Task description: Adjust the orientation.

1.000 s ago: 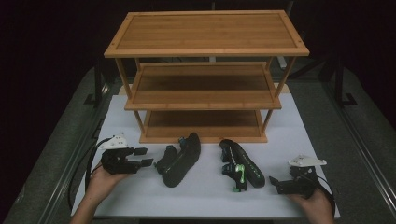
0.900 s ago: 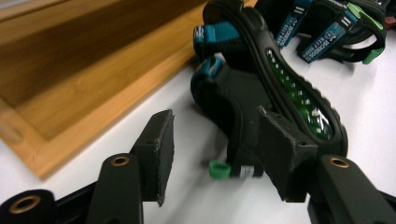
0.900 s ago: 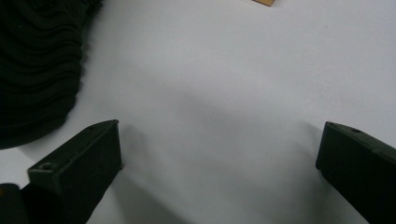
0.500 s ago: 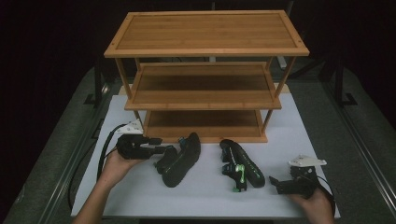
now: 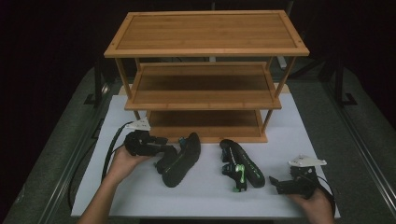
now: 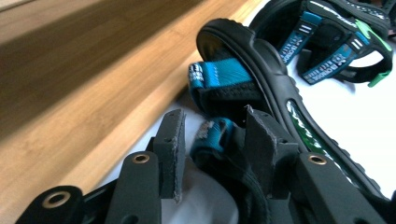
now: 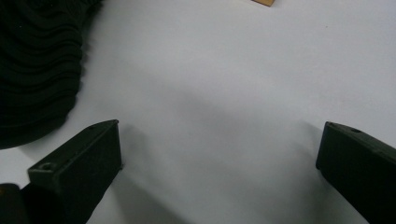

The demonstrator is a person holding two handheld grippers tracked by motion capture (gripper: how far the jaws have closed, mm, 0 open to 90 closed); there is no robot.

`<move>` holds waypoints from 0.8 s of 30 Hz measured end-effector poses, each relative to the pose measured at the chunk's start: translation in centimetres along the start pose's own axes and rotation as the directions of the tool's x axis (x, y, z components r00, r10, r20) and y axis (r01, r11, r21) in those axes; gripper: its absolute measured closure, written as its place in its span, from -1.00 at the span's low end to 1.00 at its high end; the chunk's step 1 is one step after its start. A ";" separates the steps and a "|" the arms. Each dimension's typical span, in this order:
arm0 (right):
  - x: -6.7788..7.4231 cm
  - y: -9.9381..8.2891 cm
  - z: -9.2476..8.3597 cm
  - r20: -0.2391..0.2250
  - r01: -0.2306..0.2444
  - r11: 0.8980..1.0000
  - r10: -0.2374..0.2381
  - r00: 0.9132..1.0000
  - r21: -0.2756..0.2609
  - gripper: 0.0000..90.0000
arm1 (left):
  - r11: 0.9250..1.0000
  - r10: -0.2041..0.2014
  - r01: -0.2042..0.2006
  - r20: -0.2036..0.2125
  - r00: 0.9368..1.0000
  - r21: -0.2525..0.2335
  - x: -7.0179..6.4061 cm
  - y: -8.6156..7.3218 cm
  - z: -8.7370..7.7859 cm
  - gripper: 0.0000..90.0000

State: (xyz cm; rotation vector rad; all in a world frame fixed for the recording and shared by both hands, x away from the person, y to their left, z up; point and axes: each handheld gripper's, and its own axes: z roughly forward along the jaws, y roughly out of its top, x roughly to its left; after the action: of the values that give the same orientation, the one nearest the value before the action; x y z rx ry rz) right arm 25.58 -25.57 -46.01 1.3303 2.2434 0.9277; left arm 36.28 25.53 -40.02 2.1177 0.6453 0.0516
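On the white table before the bamboo rack, the left gripper has just been closing its jaws around the left sandal's strap without squeezing yet, so pinching comes next, while the right gripper rests open.

The high view looks forward and down on the white table and wooden rack from some way off. The left gripper view sits close behind its fingers, facing a sandal; both views share that sandal. The right gripper view faces bare tabletop between its fingers.
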 end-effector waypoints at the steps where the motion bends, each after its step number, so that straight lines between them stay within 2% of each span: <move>1: 0.0 0.0 0.0 0.000 0.000 1.000 0.000 1.000 0.000 -1.00 | 1.000 -0.005 0.005 0.003 1.000 0.006 -0.1 -0.1 0.0 0.26; 2: 0.0 0.0 0.0 0.000 -0.001 1.000 0.001 1.000 0.000 -1.00 | 1.000 -0.005 0.005 0.003 1.000 0.020 -0.2 -0.2 -0.1 0.25; 6: 0.0 0.0 0.0 0.001 -0.001 1.000 0.001 1.000 0.001 -1.00 | 1.000 -0.022 0.022 0.004 1.000 0.013 -0.6 -1.0 -0.4 0.13; 9: 0.0 0.0 0.0 0.001 -0.001 1.000 0.001 1.000 0.001 -1.00 | 0.999 -0.034 0.034 0.010 0.999 0.014 -0.7 -1.3 -0.5 0.13; 11: 0.0 0.0 0.0 0.001 -0.001 1.000 0.001 1.000 0.001 -1.00 | 0.998 -0.059 0.059 0.019 0.998 0.014 -0.8 -1.6 -0.6 0.15; 14: 0.0 0.0 0.0 0.001 -0.001 1.000 0.001 1.000 0.001 -1.00 | 0.998 -0.063 0.062 0.017 0.998 0.016 -0.9 -1.6 -0.6 0.12; 16: 0.0 0.0 0.0 0.001 0.000 1.000 0.000 1.000 0.001 -1.00 | 0.996 -0.084 0.084 0.026 0.996 0.019 -1.0 -1.7 -0.5 0.12; 18: 0.0 0.0 0.0 0.001 0.000 1.000 0.000 1.000 0.001 -1.00 | 0.994 -0.108 0.106 0.056 0.993 0.027 -1.0 -1.7 -0.3 0.16; 22: 0.0 0.0 0.0 0.000 0.000 1.000 0.000 1.000 0.001 -1.00 | 0.991 -0.127 0.125 0.062 0.990 0.044 -1.2 -1.7 0.0 0.13; 24: 0.0 0.0 0.0 0.000 0.000 1.000 0.000 1.000 0.001 -1.00 | 0.992 -0.123 0.121 0.063 0.990 0.040 -1.4 -1.7 -0.1 0.14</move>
State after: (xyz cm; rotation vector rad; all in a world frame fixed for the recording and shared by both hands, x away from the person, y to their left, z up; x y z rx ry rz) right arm 25.57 -25.57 -46.00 1.3307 2.2436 0.9270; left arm 34.36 25.74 -40.99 2.1003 0.7403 -0.0975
